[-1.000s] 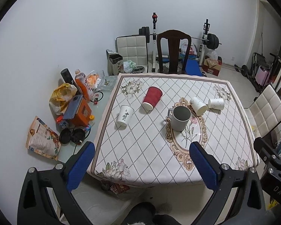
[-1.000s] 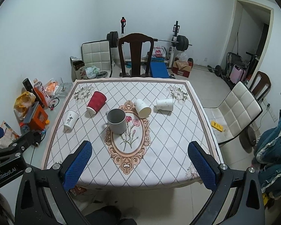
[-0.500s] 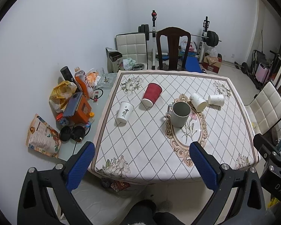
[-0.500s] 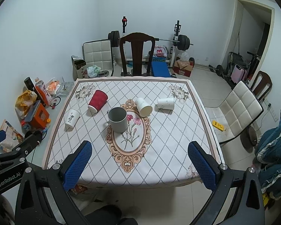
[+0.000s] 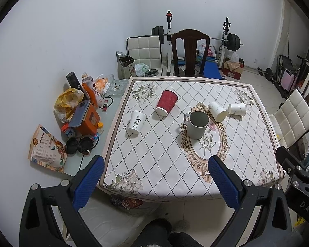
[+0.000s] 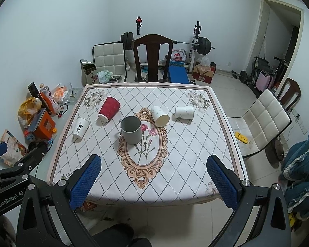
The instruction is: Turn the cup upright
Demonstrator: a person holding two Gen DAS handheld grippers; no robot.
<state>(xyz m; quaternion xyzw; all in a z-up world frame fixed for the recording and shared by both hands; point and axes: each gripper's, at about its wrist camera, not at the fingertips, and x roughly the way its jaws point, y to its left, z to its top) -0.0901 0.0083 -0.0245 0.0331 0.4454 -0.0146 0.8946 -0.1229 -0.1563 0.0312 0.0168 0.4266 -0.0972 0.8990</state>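
A square table with a patterned cloth [image 5: 158, 164] [image 6: 195, 154] holds several cups. A grey mug [image 5: 196, 124] [image 6: 131, 129] stands upright near the middle. A red paper cup [image 5: 166, 103] [image 6: 109, 109] lies on its side. A white cup with black lettering [image 5: 136, 122] [image 6: 80, 128] is tilted at the left. Two white marbled cups [image 5: 217, 111] [image 5: 237, 109] lie on their sides at the right; they also show in the right wrist view [image 6: 160, 116] [image 6: 184, 112]. My left gripper [image 5: 154, 179] and right gripper [image 6: 153, 180] are open, empty, short of the table's near edge.
A dark wooden chair [image 5: 190, 53] stands at the far side. A white chair [image 6: 263, 121] stands to the right. Bottles, bags and an orange box [image 5: 86, 117] crowd a low surface left of the table. Weights and a barbell rack [image 6: 195, 45] line the back wall.
Both grippers have drawn back and risen a little from the table; the table looks slightly smaller and further off. The cups have not moved. Both grippers stay open.
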